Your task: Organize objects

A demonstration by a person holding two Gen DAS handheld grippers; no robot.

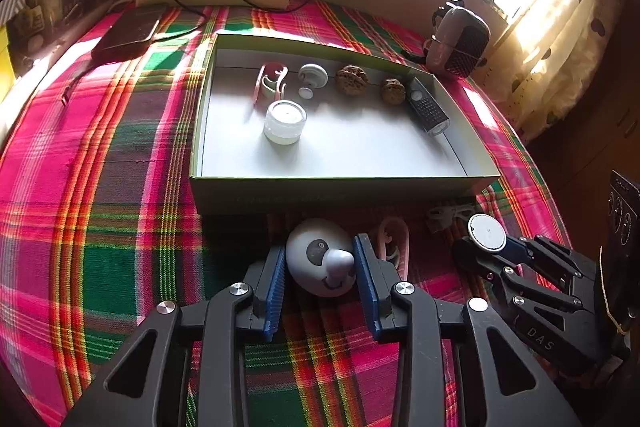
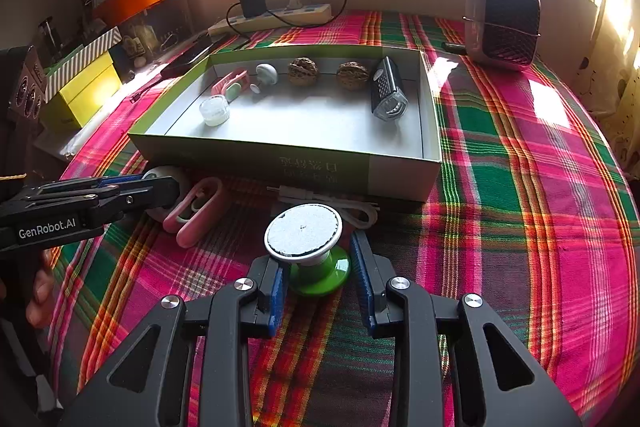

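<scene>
My left gripper (image 1: pixel 320 263) is shut on a white egg-shaped toy (image 1: pixel 316 251) with a face, which rests on the plaid cloth just in front of the green box (image 1: pixel 340 189). Its blue pads (image 1: pixel 276 291) touch the toy on both sides. In the right wrist view this gripper (image 2: pixel 160 191) comes in from the left. My right gripper (image 2: pixel 318 275) is shut on a green knob (image 2: pixel 324 277) with a round white top (image 2: pixel 304 231). The box holds a pink clip (image 1: pixel 270 83), a small clear jar (image 1: pixel 285 121), two walnuts (image 1: pixel 351 79) and a black grater (image 1: pixel 426 107).
A second pink clip (image 2: pixel 200 211) and a coiled white cable (image 2: pixel 344 207) lie on the cloth before the box. A small heater (image 2: pixel 504 19) stands at the back right, a power strip (image 2: pixel 276 17) with a charger at the back, a phone (image 1: pixel 128 35) back left. Fingers (image 2: pixel 40 287) show at the left edge.
</scene>
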